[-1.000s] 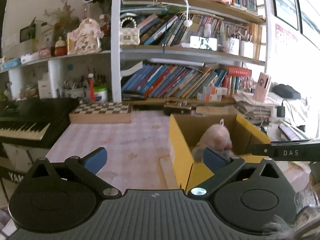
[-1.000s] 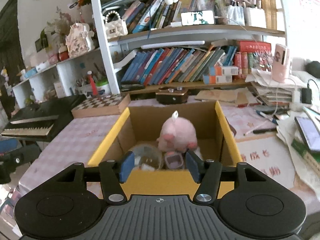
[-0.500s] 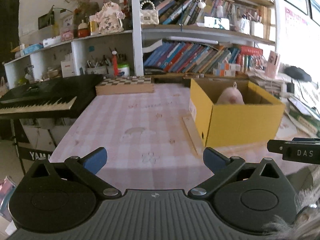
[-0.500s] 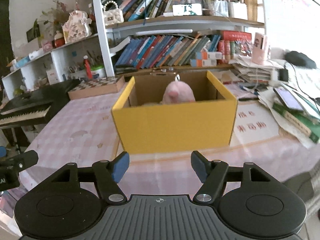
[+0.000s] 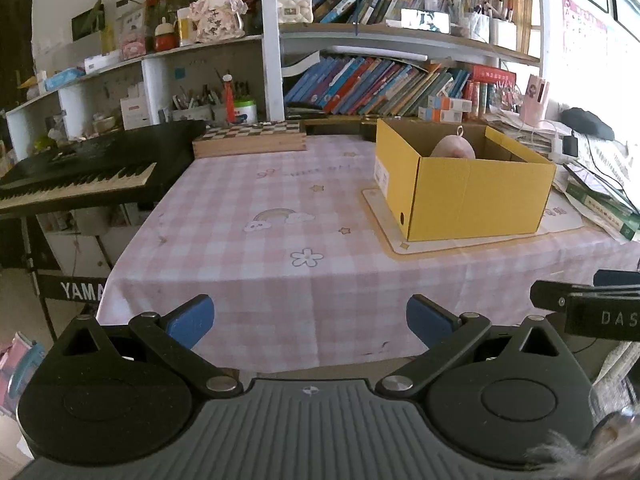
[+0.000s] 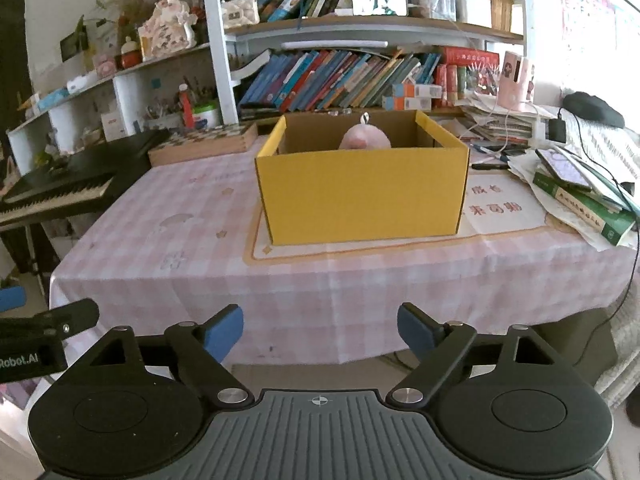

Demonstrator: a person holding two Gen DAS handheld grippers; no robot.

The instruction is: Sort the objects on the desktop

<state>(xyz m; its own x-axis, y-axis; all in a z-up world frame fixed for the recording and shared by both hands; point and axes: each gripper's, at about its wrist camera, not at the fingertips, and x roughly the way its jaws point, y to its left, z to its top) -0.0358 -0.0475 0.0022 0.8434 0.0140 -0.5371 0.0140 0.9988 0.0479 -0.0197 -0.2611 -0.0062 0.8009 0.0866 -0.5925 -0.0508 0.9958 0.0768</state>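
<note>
Both grippers have pulled back off the table since a second ago. Left gripper (image 5: 310, 320) stands wide and empty; right gripper (image 6: 320, 330) is opening, empty. At centre frame, a yellow box (image 6: 362, 198) holds a pink plush (image 6: 365, 138).

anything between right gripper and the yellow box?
Only bare pink checked tablecloth and the mat's front edge lie between the right gripper, jaws opening and empty, and the yellow box, per the right wrist view.

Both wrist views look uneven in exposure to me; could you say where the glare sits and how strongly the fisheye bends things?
Left wrist view: window glare whitens the right edge; bookshelf boards bow. Right wrist view: the same washout at right; yellow box stays sharp.
</note>
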